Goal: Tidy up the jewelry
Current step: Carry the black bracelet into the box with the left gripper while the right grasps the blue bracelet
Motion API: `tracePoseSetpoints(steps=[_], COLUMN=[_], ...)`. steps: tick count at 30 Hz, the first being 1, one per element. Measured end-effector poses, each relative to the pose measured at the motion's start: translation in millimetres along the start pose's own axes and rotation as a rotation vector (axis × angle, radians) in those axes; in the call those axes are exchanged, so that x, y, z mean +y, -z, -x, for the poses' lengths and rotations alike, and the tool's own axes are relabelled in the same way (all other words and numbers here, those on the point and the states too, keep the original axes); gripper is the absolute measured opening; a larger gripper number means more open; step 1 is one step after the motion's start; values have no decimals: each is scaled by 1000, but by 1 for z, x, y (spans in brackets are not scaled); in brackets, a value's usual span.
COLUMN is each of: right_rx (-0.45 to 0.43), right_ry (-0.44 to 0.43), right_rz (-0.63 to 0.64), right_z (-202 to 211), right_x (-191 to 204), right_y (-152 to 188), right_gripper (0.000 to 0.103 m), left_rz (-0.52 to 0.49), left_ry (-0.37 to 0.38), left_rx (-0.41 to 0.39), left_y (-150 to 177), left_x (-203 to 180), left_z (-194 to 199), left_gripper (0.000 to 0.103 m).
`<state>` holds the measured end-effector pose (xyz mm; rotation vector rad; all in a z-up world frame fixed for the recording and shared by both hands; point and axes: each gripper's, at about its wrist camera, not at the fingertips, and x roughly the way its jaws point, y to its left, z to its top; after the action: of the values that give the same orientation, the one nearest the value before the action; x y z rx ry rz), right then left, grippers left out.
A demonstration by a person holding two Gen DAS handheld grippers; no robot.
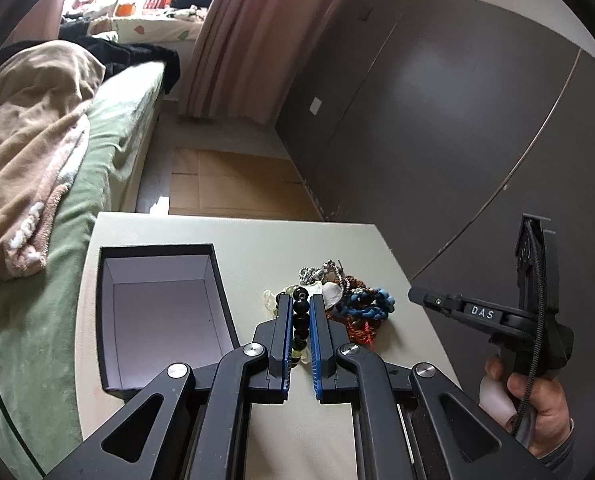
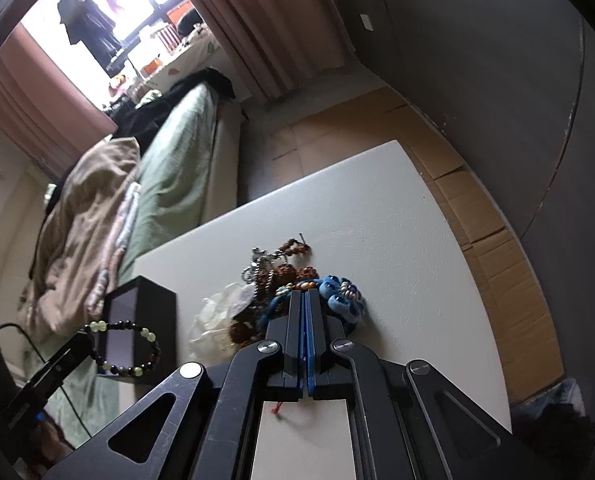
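Black and pale green bead bracelet [image 1: 300, 326] clamped in the left hand-held gripper [image 1: 300, 306] above the counter [image 1: 237, 236], beside an open black box [image 1: 157, 312], jewelry pile [image 2: 297, 292] lying near, right hand-held gripper [image 2: 304, 300] closed at a blue braided bracelet [image 2: 343, 298], hold unclear, bed [image 1: 97, 152] behind

The only text that can be read is the word "DAS", in pale capital letters on a small dark plate [image 1: 482, 312] set into the black body of the right gripper [image 1: 413, 294], as the left wrist view shows it. The right wrist view carries no lettering, label or number that can be made out.
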<state>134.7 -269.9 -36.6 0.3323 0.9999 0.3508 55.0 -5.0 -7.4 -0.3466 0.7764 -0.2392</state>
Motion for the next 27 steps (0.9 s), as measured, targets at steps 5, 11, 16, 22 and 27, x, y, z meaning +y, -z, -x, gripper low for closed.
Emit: tracePoseSetpoints(steps=[5, 11, 16, 22, 27], right_rx=[-17, 17, 17, 19, 14], right_ry=[-50, -4, 53, 64, 88], right_rz=[-6, -64, -60, -72, -82], right_z=[10, -1, -20, -39, -51], right_x=[4, -6, -10, -19, -23], right_y=[8, 3, 2, 0, -2], right_gripper=[2, 16, 60, 60, 52], left_rz=[-2, 16, 41, 76, 91], left_ry=[-8, -14, -28, -44, -50], left_rx=[-11, -32, -49, -58, -61], left_y=[4, 3, -1, -8, -13], left_x=[5, 17, 30, 46, 54], left_z=[13, 29, 37, 37, 35], left_gripper=[8, 8, 8, 8, 8])
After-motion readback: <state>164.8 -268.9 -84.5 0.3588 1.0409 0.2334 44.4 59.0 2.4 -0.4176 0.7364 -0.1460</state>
